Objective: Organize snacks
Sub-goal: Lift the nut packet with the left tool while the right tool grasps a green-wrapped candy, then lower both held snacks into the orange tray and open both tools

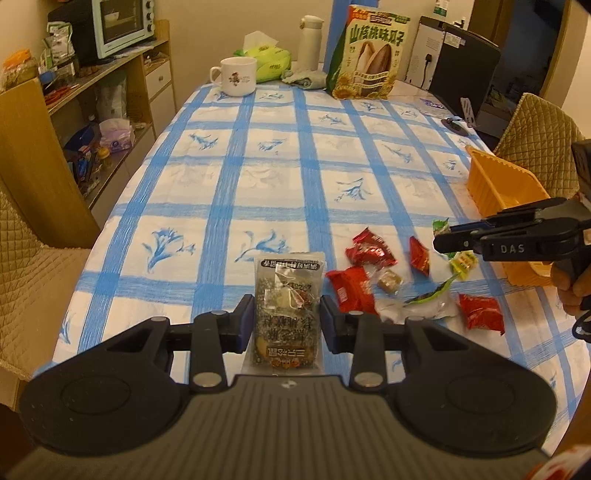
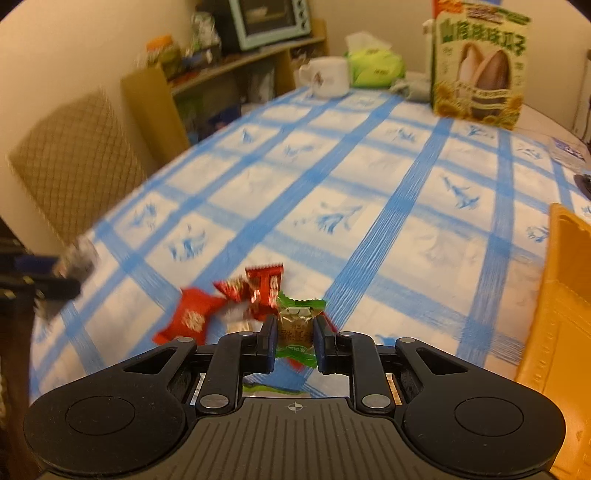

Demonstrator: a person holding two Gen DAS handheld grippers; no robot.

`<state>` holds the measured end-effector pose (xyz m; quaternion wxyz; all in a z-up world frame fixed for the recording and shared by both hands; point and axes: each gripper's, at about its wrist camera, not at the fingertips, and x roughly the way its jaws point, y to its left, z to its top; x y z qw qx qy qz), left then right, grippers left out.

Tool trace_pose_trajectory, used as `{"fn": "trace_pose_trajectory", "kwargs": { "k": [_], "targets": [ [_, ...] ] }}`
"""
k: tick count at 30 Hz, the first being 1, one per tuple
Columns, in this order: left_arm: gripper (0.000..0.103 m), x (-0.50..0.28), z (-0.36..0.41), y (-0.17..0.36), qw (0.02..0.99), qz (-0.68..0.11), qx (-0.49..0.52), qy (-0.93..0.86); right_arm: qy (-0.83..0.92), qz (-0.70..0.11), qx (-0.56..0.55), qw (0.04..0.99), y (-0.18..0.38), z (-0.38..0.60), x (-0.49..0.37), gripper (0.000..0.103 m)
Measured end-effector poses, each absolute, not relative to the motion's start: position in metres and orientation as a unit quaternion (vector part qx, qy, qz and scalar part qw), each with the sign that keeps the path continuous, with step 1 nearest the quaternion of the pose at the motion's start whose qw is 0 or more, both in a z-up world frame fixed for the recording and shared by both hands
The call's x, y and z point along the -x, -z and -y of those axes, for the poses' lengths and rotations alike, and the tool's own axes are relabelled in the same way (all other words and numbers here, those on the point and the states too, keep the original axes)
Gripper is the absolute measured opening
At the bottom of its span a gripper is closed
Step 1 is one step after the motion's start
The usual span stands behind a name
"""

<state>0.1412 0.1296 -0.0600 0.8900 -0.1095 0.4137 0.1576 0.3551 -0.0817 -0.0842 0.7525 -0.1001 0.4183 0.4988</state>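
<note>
My left gripper [image 1: 287, 321] is shut on a dark speckled sesame snack packet [image 1: 288, 295] in a clear wrapper, held lengthwise between the pads. The right gripper [image 2: 295, 332] is shut on a small green-wrapped candy [image 2: 297, 321]. In the left wrist view the right gripper [image 1: 441, 242] hangs over the snack pile with the candy's yellow-green end [image 1: 461, 262] showing below it. Several red candy packets [image 1: 369, 251] [image 2: 192, 317], a brown sweet [image 1: 388, 282] and a green-and-white packet [image 1: 424, 302] lie on the blue-checked tablecloth [image 1: 258, 166]. An orange basket [image 1: 495, 184] [image 2: 561, 295] stands at the right edge.
At the far end of the table stand a sunflower-seed bag [image 1: 369, 55], a white mug [image 1: 236, 75], a green tissue pack [image 1: 269, 59] and a white flask [image 1: 310, 40]. Quilted chairs [image 1: 535, 125] flank the table. A wooden shelf with a toaster oven [image 1: 118, 26] is on the left.
</note>
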Motion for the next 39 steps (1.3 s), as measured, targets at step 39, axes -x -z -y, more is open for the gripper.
{"fn": "trace_pose_trajectory", "kwargs": {
  "k": [39],
  "targets": [
    [0.034, -0.352, 0.127, 0.051, 0.912, -0.407, 0.024, 0.046, -0.326, -0.432, -0.023, 0.841, 0.048, 0.351, -0.416, 0.021]
  ]
}}
